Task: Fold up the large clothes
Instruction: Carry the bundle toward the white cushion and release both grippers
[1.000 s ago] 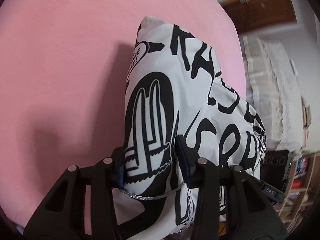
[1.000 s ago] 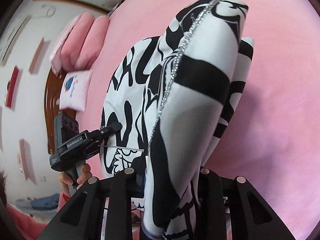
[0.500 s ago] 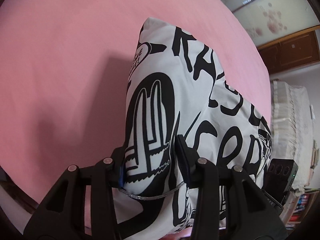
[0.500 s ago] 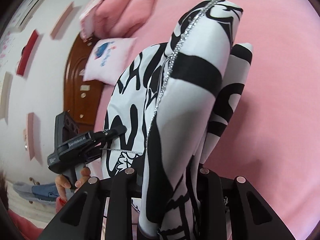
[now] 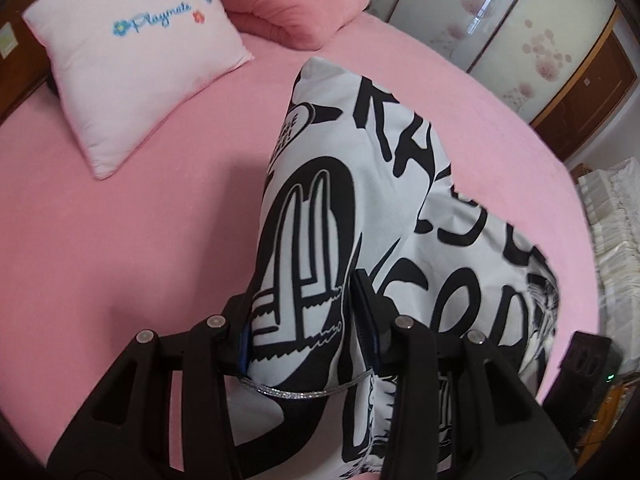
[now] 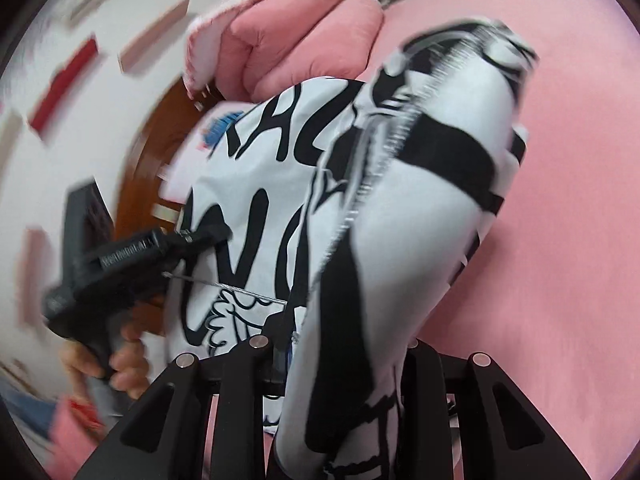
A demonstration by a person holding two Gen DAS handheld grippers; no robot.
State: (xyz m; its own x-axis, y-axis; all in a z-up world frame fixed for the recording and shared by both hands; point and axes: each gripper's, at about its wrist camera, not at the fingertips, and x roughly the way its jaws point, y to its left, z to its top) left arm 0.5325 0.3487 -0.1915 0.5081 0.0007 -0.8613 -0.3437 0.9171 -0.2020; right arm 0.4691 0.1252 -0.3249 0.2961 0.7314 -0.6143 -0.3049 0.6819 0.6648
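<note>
Left wrist view, pillow [image 5: 136,60] reading "Playmate", lettered garment [image 5: 360,208]

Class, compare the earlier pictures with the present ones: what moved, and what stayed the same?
Both tongs swung toward the head of the bed, carrying the garment along: the pillow and folded blanket now come into the left view. Nothing was released. The left tongs and right tongs stay clamped on the cloth.

White "Playmate" pillow [image 5: 136,56] and pink cushions [image 5: 296,4] on pink bed [image 5: 120,240].
</note>
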